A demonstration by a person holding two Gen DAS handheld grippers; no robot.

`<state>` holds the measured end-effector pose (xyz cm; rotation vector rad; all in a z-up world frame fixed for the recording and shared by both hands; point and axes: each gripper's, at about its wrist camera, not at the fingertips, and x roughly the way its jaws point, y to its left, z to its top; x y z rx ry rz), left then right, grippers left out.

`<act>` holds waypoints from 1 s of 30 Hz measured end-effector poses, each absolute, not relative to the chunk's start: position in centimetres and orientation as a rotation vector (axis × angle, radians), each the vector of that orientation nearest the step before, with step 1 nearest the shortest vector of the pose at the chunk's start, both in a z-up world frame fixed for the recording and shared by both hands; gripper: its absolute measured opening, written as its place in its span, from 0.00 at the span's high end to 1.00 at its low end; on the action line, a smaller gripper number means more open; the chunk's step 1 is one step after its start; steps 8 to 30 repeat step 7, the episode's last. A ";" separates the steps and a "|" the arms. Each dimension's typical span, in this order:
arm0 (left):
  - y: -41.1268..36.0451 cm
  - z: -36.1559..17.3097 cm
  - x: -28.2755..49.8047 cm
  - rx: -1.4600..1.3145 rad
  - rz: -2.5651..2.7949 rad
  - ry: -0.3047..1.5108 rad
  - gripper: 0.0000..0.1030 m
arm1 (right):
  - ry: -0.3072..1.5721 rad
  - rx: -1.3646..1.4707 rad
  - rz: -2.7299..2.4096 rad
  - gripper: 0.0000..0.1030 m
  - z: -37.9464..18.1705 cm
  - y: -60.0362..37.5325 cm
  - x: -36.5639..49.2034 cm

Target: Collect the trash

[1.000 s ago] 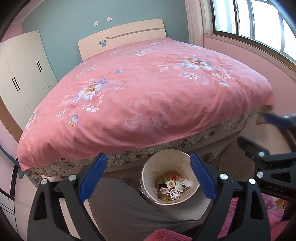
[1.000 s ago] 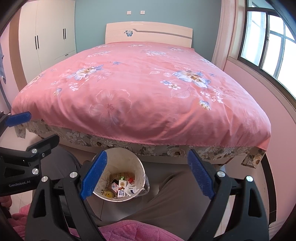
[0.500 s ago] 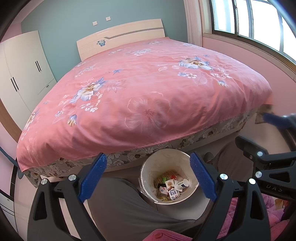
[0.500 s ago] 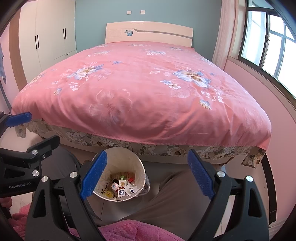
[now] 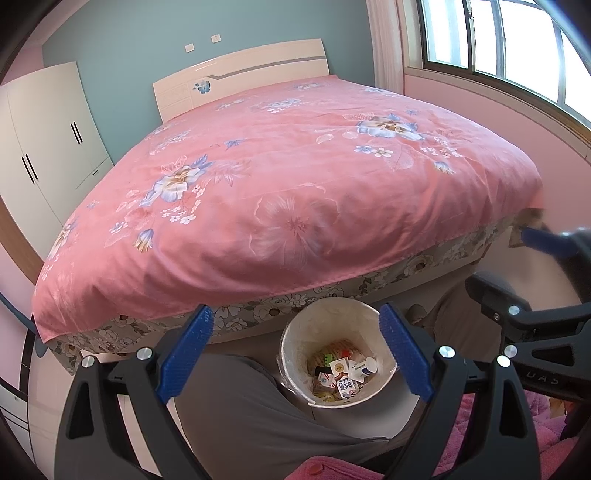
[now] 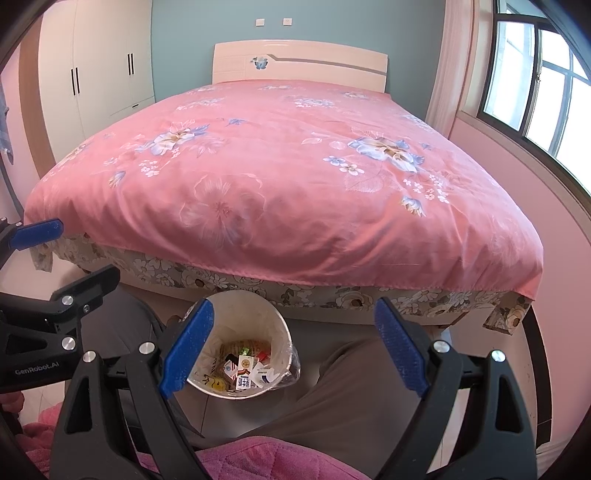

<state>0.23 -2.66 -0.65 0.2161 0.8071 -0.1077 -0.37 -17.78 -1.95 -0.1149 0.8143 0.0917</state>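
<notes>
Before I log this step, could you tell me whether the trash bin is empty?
No, the trash bin holds small cartons and wrappers.

The bedspread (image 6: 295, 177) is pink with blue and white flowers. Below it, the bed skirt (image 6: 332, 295) is grey-brown with pale blossoms. Behind the bedspread, the headboard (image 6: 299, 61) is cream with a blue butterfly, against a teal wall (image 6: 295, 18). The bin (image 6: 240, 317) below the skirt is white. Trousers (image 6: 332, 398) are grey.

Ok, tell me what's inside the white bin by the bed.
The bin holds small cartons, wrappers and a white bottle, piled on its clear liner. Anything beneath that top layer is covered, so I cannot tell.
</notes>
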 end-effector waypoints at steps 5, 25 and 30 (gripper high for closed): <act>-2.8 -0.7 0.2 0.212 -0.107 0.809 0.10 | 0.818 -0.116 0.093 0.15 -2.0 -17.7 -0.3; -2.7 -0.7 0.2 0.210 -0.109 0.812 0.10 | 0.818 -0.118 0.095 0.15 -2.0 -17.7 -0.3; -2.7 -0.7 0.2 0.210 -0.109 0.812 0.10 | 0.818 -0.118 0.095 0.15 -2.0 -17.7 -0.3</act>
